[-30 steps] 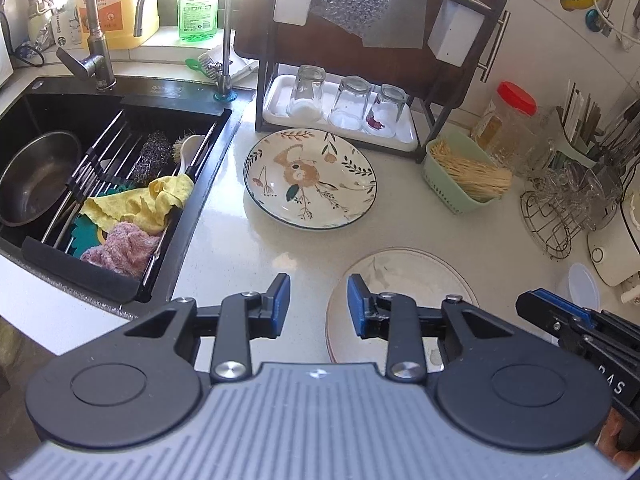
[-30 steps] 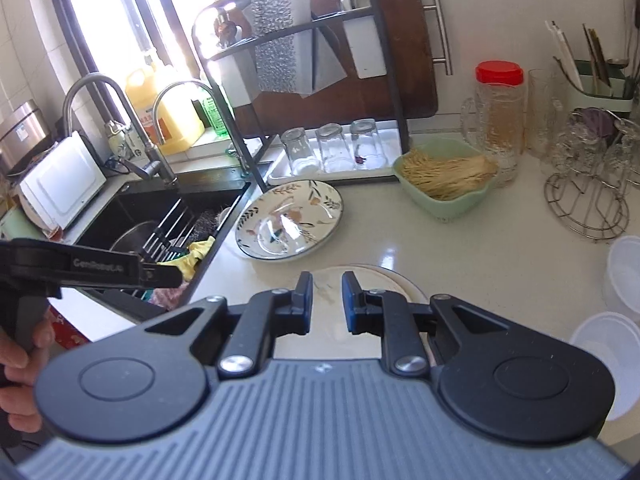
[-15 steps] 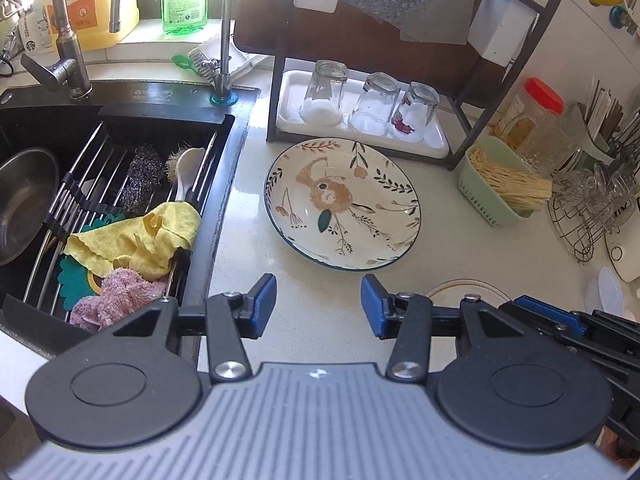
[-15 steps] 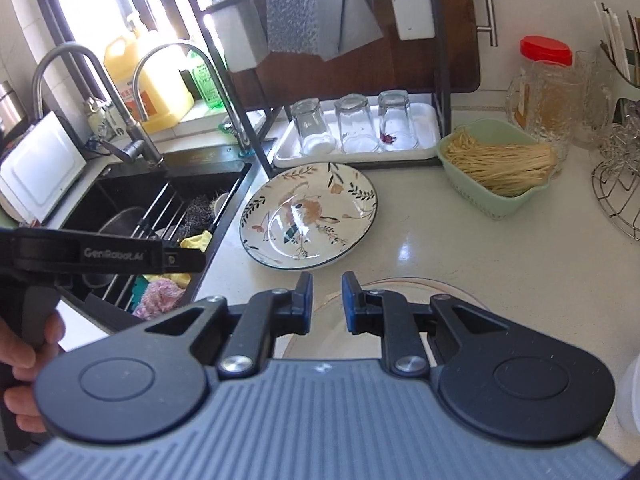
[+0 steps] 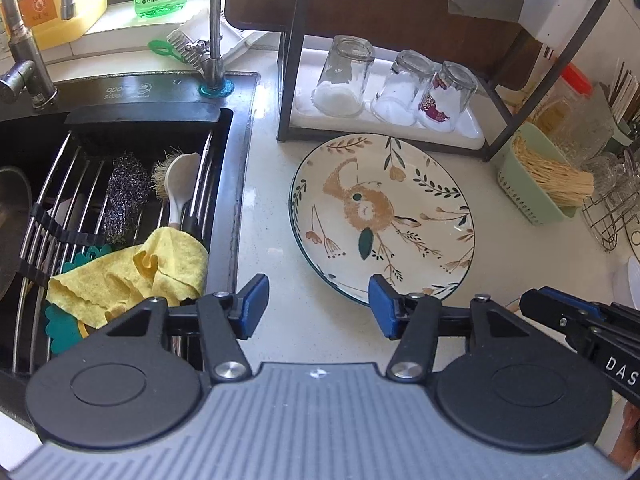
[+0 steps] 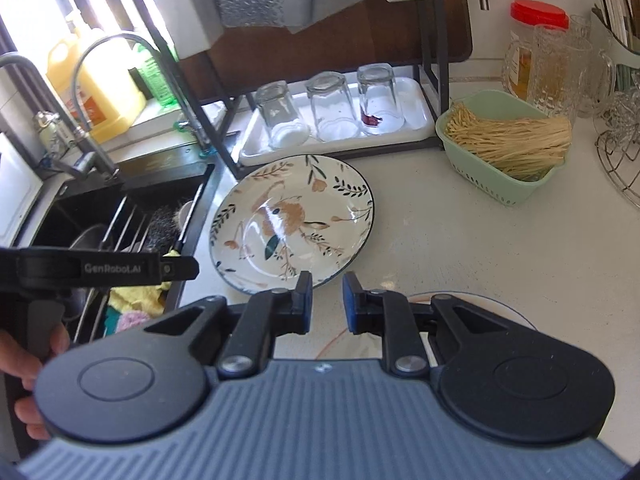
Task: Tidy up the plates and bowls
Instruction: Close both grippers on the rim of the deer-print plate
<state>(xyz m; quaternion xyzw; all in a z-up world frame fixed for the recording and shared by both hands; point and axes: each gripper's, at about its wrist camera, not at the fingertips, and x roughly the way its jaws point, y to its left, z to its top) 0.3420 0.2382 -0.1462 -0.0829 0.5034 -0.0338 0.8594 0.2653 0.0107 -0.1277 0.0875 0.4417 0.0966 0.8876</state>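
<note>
Pale countertop [image 5: 280, 200] beside black sink – carries floral plate [image 5: 384, 216], dark rack [image 6: 436, 80] with white glass tray [image 6: 416, 128], green basket [image 6: 508, 184], plain plate [image 6: 500, 312] nearest camera

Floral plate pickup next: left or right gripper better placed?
Left. The left gripper is opening, empty, with the floral plate rim just ahead. The right gripper is nearly shut.

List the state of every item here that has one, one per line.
Left tongs: opening, nothing between them.
Right tongs: nearly shut, empty.
Patterned plate: flat on the counter, empty.
Three glasses: upside down on the white tray.
Red-lidded jar: closed.
Green basket: holds noodles.
Yellow cloth: crumpled on the sink rack.
</note>
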